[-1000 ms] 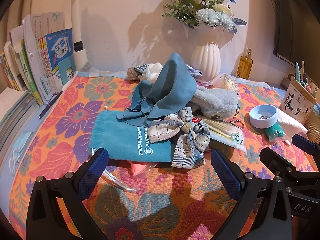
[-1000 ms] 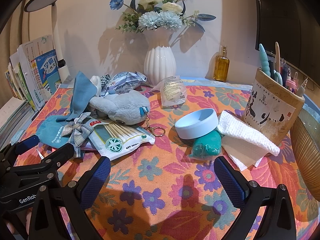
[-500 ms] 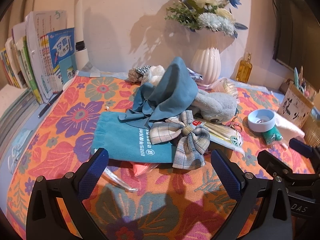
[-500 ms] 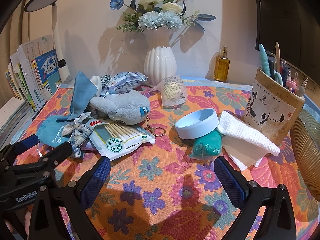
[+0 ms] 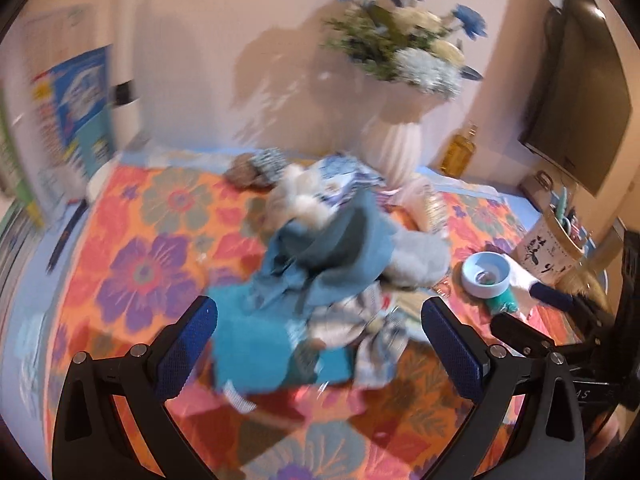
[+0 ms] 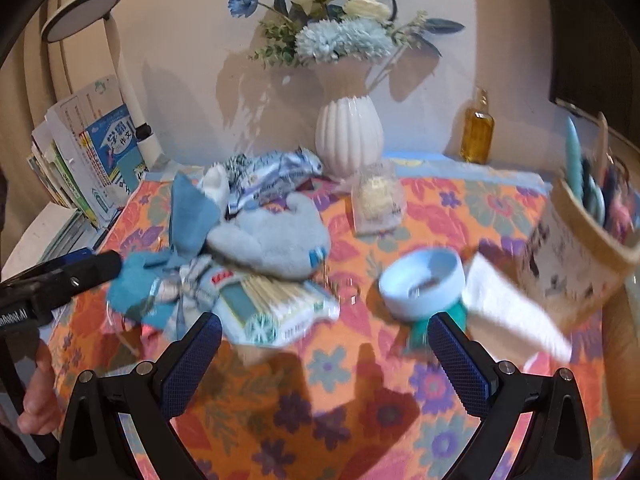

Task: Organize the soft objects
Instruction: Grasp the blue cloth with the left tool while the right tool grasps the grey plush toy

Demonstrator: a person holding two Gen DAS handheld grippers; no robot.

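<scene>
A heap of soft things lies on the flowered cloth: a blue cloth (image 5: 336, 256), a teal pouch (image 5: 256, 344), a plaid bow (image 5: 372, 344) and a grey plush toy (image 6: 276, 244) on a pack of cotton swabs (image 6: 280, 304). The plush also shows in the left wrist view (image 5: 420, 260). My left gripper (image 5: 320, 344) is open and empty, hovering just in front of the pouch and bow. My right gripper (image 6: 324, 356) is open and empty, short of the swab pack. A white towel (image 6: 512, 308) and a teal soft piece (image 6: 420, 328) lie right of it.
A white vase of flowers (image 6: 348, 132) and an oil bottle (image 6: 476, 132) stand at the back. A blue bowl (image 6: 424, 280) sits at the right, a pen holder (image 6: 580, 248) at the far right. Books (image 6: 96, 152) and a lamp stand at the left.
Both grippers have lifted and tilted, so the views are blurred and look down more. The left one has moved closer to the heap. Both stay open and empty.
</scene>
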